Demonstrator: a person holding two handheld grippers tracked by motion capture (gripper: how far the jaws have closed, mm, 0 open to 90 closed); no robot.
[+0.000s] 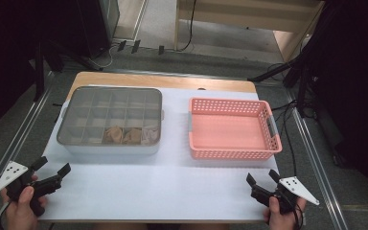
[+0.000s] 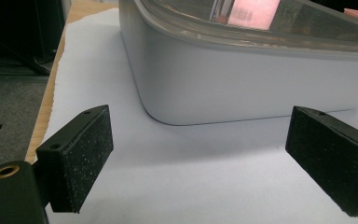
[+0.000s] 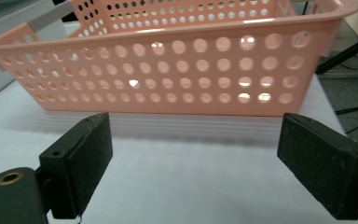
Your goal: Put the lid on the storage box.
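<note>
Left gripper: I held my left gripper [image 1: 52, 173] at the near left corner of the table, jaws spread wide with nothing between them, pointed at the near left corner of the lidded box [image 1: 110, 120].
Right gripper: my right gripper [image 1: 262, 178] sat at the near right, jaws likewise parted and empty, facing the near wall of the pink basket [image 1: 234, 128].
Box: it stood on the white sheet [image 1: 163, 187] at left, its clear lid on, divided into compartments; three near ones held what I took for crumpled tan and pale cloth pieces [image 1: 130, 135], though through the lid I could not be sure.
Basket: empty, standing well apart from the box on the right.
Risk: I judged the lid the trouble; a grab at its rim from this low angle could slide the whole box across the sheet or tip it.
Second risk: a jaw could snag the basket's perforated wall and drag it.
Edges: the box corner was rounded and smooth in the left gripper view [image 2: 168, 100], offering little purchase.
Open room: bare sheet lay between both grippers and in the gap between box and basket.
</note>
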